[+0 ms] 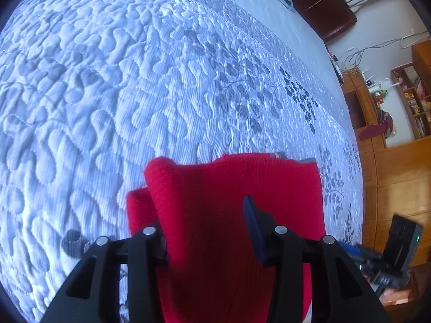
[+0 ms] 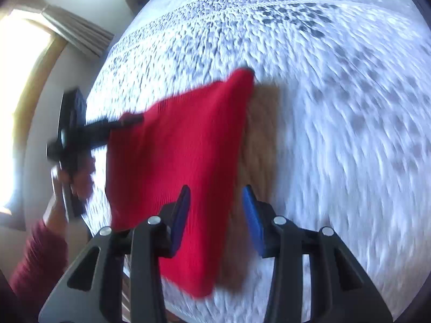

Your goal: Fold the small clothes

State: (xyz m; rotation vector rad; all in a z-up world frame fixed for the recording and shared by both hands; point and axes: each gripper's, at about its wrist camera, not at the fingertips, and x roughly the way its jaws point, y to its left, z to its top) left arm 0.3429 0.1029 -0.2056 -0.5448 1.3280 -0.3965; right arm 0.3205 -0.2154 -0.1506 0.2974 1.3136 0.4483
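Well, red knit garment (image 2: 172, 167) (blurred) seemingly lies folded.

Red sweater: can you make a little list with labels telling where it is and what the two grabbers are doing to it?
garment: red knit sweater, lifted and draped, not flat
surface: quilted grey-and-white bedspread
under the garment: tan patch on the bed, too blurred to identify
left gripper: jaws apart, cloth lying between them
right gripper: jaws apart, cloth hanging between them
fold: unfinished

Bedroom: quilted bed (image 1: 161, 80), wooden shelves (image 1: 412, 99)
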